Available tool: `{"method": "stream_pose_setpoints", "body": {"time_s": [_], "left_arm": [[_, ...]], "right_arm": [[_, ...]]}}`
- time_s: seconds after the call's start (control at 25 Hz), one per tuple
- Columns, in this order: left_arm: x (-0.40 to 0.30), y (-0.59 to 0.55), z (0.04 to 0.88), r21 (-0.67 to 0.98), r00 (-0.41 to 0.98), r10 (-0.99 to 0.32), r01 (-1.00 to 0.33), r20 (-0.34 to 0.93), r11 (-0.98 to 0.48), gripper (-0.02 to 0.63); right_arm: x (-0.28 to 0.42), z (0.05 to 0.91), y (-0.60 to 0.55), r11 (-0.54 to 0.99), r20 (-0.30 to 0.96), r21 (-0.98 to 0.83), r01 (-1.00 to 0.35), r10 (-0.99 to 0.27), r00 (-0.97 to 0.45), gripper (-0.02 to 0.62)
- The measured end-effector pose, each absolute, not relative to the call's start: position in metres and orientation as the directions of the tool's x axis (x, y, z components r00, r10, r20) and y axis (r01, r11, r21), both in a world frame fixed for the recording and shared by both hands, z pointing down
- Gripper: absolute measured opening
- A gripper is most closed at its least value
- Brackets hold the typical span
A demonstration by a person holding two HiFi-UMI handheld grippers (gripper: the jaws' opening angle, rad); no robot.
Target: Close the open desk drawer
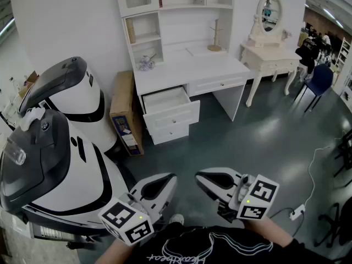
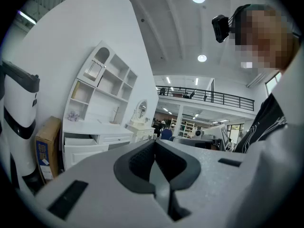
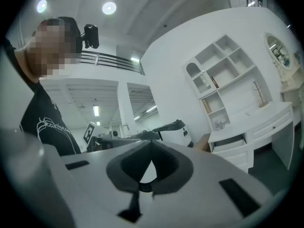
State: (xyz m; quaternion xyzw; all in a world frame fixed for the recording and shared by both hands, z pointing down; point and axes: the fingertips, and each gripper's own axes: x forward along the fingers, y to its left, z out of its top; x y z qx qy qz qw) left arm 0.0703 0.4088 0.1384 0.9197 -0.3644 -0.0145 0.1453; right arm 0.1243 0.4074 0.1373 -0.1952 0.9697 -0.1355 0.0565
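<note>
Nearest to us, the left hand-held gripper (image 1: 165, 183) and the right hand-held gripper (image 1: 210, 179) hang side by side close to our body, with their tips turned toward each other and a gap between them. Each one's own view shows its dark pads pressed together at the tip with nothing held, so both are closed and empty.

Farther out, across a stretch of grey floor (image 1: 264, 142), the drawer (image 1: 166, 100) sits far from us and a little left of centre. It is the top one in a stack under the left end of the white worktop (image 1: 187, 69). It juts out well beyond the lower drawer (image 1: 170, 131), and its pale inside looks empty from here. Its front panel is plain white, and any handle on it is too small to make out. A cardboard box (image 1: 124, 114) leans just left of the stack.

We judge the step in hand to be the approach, since neither hand-held gripper is anywhere near the drawer. The next move calls for walking up, setting closed jaws flat against the front panel and pushing straight toward the far wall. The push should be kept square so the drawer does not bind.
</note>
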Motion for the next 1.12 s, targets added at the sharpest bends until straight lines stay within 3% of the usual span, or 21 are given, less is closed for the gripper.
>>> {"method": "stream_pose_setpoints", "body": {"time_s": [0.64, 1.12], "left_arm": [[0.073, 0.399, 0.152, 0.298, 0.718, -0.691, -0.679, 0.084, -0.670, 0.005], [0.048, 0.321, 0.172, 0.346, 0.718, -0.690, -0.673, 0.093, -0.654, 0.005]], "right_arm": [[0.127, 0.148, 0.393, 0.885, -0.043, -0.291, -0.364, -0.393, -0.919, 0.006], [0.109, 0.168, 0.316, 0.867, -0.007, -0.305, -0.395, -0.417, -0.909, 0.008]]}}
